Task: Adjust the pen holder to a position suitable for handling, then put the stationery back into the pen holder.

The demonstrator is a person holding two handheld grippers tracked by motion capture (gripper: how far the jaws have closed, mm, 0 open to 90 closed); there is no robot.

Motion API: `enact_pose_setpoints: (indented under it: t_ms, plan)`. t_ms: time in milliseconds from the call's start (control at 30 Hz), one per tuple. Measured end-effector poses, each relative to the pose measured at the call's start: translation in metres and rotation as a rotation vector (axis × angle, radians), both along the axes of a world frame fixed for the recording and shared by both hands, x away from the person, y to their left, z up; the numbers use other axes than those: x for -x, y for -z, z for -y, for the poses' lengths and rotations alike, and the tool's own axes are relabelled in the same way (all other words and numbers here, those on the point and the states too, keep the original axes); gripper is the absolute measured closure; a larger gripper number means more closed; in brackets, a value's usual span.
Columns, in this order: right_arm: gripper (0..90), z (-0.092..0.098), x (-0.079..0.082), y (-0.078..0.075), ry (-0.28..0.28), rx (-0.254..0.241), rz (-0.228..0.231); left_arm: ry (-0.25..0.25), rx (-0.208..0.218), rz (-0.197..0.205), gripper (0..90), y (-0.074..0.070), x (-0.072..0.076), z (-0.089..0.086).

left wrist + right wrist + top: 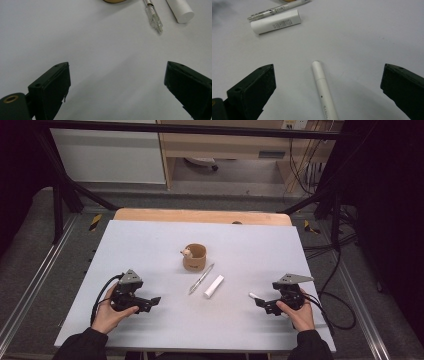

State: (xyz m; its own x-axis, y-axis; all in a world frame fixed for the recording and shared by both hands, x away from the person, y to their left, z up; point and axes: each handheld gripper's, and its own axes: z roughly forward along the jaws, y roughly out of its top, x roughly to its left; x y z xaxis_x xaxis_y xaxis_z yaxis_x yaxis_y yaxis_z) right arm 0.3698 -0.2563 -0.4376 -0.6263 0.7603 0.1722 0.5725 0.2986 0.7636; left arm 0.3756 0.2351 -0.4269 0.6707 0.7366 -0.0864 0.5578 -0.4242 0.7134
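Room: dark curtains flank a grey floor and pale cabinets beyond the table (150, 245), which carries a light grey sheet.

High view, centre: a tan cup (194, 257) stands mid-table with a small pale figure at its rim; a clear pen (201, 279) lies just beside it toward the person, and a white tube (214, 286) lies next to the pen, apart from it.

High view, left: the left tongs (154, 301) rest low on the table in the person's left hand (111, 314), well apart from the pen.

High view, right: the right tongs (259, 301) sit in the right hand (299, 312), with a white stick (254, 296) at their tips.

Left gripper view: black jaws spread wide over bare sheet; the pen (153, 16) and tube (180, 10) lie far ahead at the top edge.

Right gripper view: jaws gape wide, gripping nothing; the white stick (324, 91) lies on the sheet between them, touching neither. The tube (276, 21) and pen (277, 9) lie beyond, side by side.
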Motion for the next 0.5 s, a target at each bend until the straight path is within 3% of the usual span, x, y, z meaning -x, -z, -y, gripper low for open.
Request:
enact_pose_setpoints:
  t_ms: [500]
  plan:
    - [0.7,-0.004,0.001,0.004,-0.029,0.015,-0.011,-0.002,-0.024,-0.012,7.0,-0.010,-0.015,0.027]
